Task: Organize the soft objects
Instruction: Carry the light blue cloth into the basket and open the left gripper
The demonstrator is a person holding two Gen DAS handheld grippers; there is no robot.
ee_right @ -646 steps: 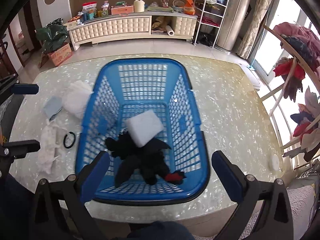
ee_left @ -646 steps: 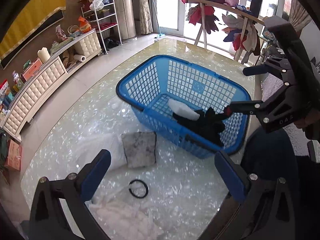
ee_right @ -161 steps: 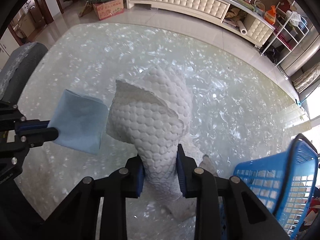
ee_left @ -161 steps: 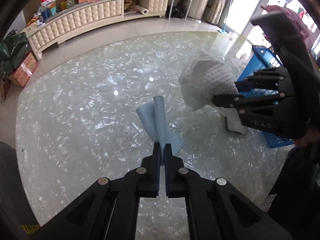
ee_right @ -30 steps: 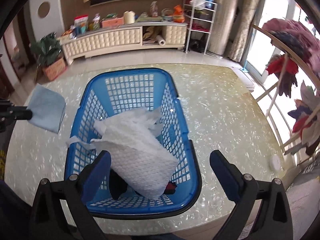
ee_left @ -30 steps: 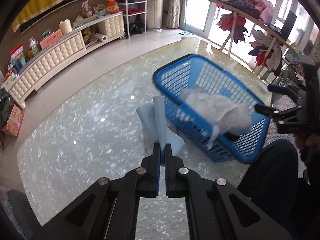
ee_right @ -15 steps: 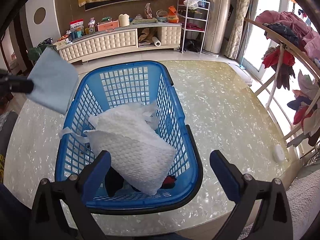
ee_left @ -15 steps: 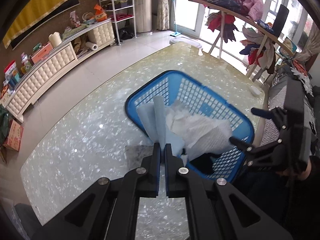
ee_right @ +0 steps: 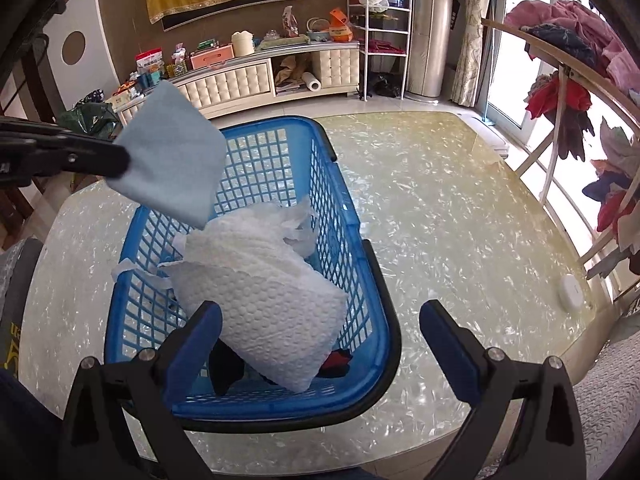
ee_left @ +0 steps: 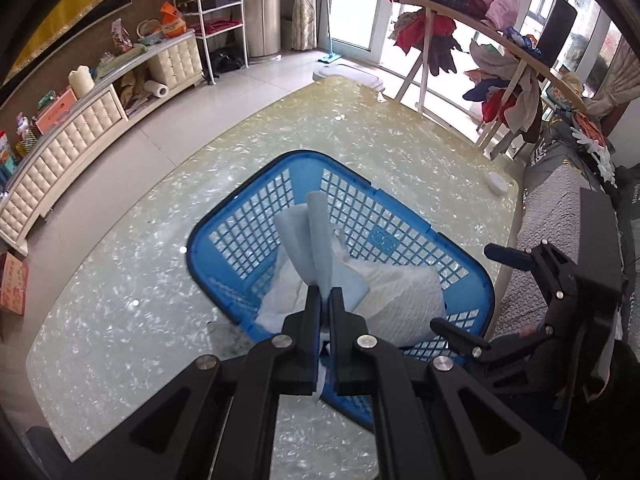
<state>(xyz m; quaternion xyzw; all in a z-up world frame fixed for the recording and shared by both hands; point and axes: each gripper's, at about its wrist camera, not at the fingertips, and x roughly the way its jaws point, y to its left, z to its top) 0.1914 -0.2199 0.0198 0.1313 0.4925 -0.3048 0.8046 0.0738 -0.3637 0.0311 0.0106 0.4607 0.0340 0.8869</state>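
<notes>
Light blue cloth pinched in left hand-held gripper, jaws clamped tight, hanging above blue basket on table. White textured cloth lies inside basket. Right hand-held gripper spread wide, empty, over basket's near end.

Bright window daylight, table glare, fisheye-warped edges.

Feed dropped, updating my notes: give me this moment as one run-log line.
left gripper: shut on light blue cloth, above blue basket | right gripper: open, empty | white dimpled cloth: in basket
</notes>
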